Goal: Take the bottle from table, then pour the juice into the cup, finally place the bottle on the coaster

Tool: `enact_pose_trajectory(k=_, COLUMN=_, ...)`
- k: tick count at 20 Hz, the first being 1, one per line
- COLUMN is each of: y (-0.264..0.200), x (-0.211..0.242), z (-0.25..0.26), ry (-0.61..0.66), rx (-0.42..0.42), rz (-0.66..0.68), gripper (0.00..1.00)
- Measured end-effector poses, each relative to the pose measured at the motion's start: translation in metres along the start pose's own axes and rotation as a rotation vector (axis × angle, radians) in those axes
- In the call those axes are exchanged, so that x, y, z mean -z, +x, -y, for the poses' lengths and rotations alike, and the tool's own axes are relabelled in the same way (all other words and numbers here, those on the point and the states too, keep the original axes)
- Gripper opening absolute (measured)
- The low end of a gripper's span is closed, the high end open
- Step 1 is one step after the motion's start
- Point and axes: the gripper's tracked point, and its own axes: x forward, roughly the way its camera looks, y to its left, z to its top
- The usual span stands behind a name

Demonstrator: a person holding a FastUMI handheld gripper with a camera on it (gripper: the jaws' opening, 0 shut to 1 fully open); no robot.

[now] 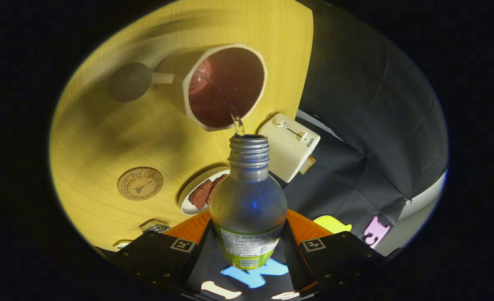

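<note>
Pouring stage, by the look of it: bottle already off the yellow wood-grain counter [105, 138] and tipped forward, last step not yet done.

Going left to right. Round cork coaster with a stamped emblem [140, 183] sitting bare on the counter, well apart from everything else, plenty of open counter around it for a landing. Further off beyond that, pale faceted mug with a side handle [213, 83], holding dark reddish juice already, fairly high up the inside. Thin stream of liquid [237, 123] leaving the bottle mouth right at the mug's near rim, so cutting it close there; could dribble outside if tilted back sloppily.

Middle: clear plastic bottle with a threaded neck and green label [248, 205], cap off, clamped in the hand-held gripper [247, 242], both fingers pressed on its label end. Looks almost empty from here, hard to say for sure.

Just left of the bottle, small white plate with brown slices on it [197, 194], between the bottle and the coaster, so worth lifting over. Right of the neck, cream toaster with a dial and lever [291, 144] near the counter's edge. Past that, edge drops off to dark cloth, no room to swing that way.

Left to do, probably: finish the pour, upright the bottle, set it on the coaster.
</note>
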Motion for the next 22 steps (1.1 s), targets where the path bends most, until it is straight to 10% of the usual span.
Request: enact_pose_trajectory(k=22, y=0.003, x=-0.013, z=0.001, ry=0.011, rx=-0.015, rz=0.001, gripper=0.77)
